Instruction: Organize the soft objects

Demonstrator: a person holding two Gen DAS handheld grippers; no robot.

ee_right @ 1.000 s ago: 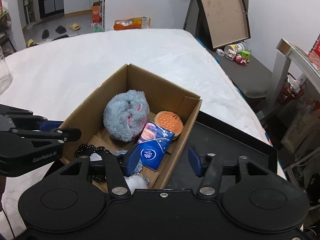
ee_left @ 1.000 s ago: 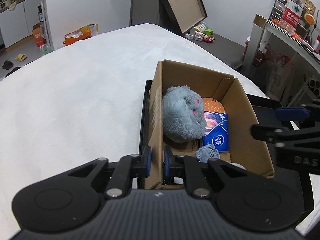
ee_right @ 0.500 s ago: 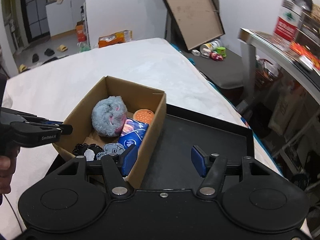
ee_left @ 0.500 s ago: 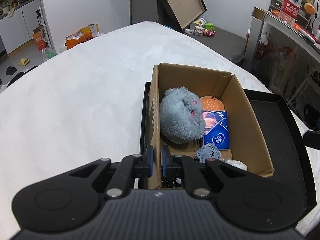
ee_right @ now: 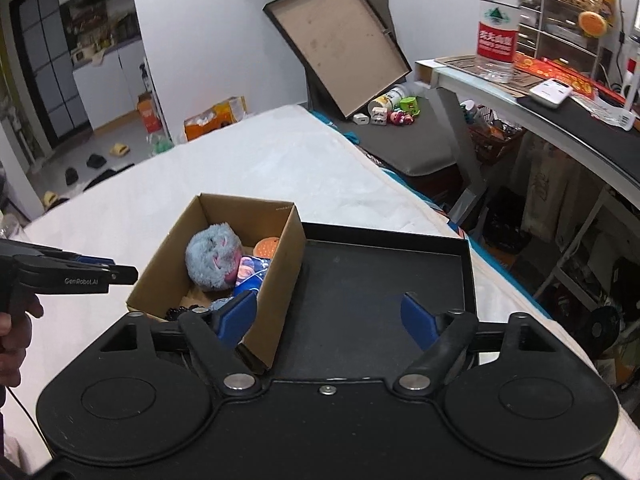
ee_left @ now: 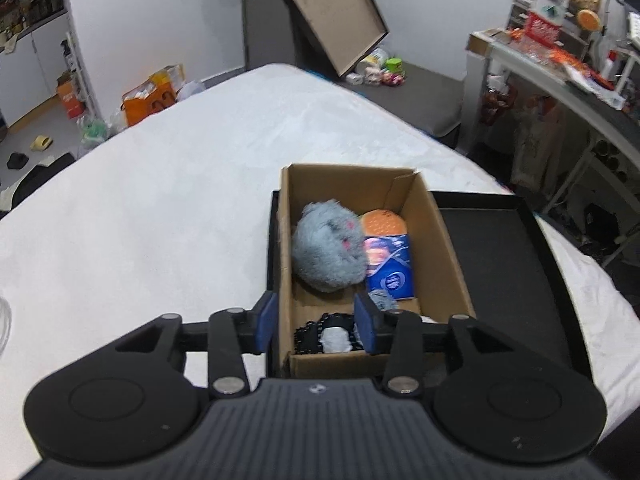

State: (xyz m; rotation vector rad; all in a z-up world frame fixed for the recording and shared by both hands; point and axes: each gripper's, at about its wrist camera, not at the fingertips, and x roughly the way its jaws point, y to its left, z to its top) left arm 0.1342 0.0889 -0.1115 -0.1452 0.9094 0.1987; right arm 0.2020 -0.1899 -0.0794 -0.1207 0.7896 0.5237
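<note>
A cardboard box (ee_left: 442,240) (ee_right: 280,280) stands at the left end of a black tray (ee_left: 520,272) (ee_right: 380,288) on the white bed. It holds a grey plush (ee_left: 330,254) (ee_right: 214,258), an orange burger toy (ee_left: 382,222), a blue tissue pack (ee_left: 390,266), a small grey plush, a black beaded item (ee_left: 310,334) and a white piece. My left gripper (ee_left: 316,322) is open and empty, its fingers astride the box's near-left corner. My right gripper (ee_right: 328,316) is open and empty above the tray's near part. The left gripper (ee_right: 80,276) also shows in the right wrist view.
The white bed (ee_left: 160,200) spreads left of and behind the box. A framed board (ee_right: 344,52) leans on the far wall with small toys (ee_right: 392,110) below it. A cluttered desk (ee_right: 560,100) with a water bottle (ee_right: 498,28) stands at the right.
My left gripper has opened from the box's left wall and pulled back. My right gripper has drawn back and up, opening wider.
</note>
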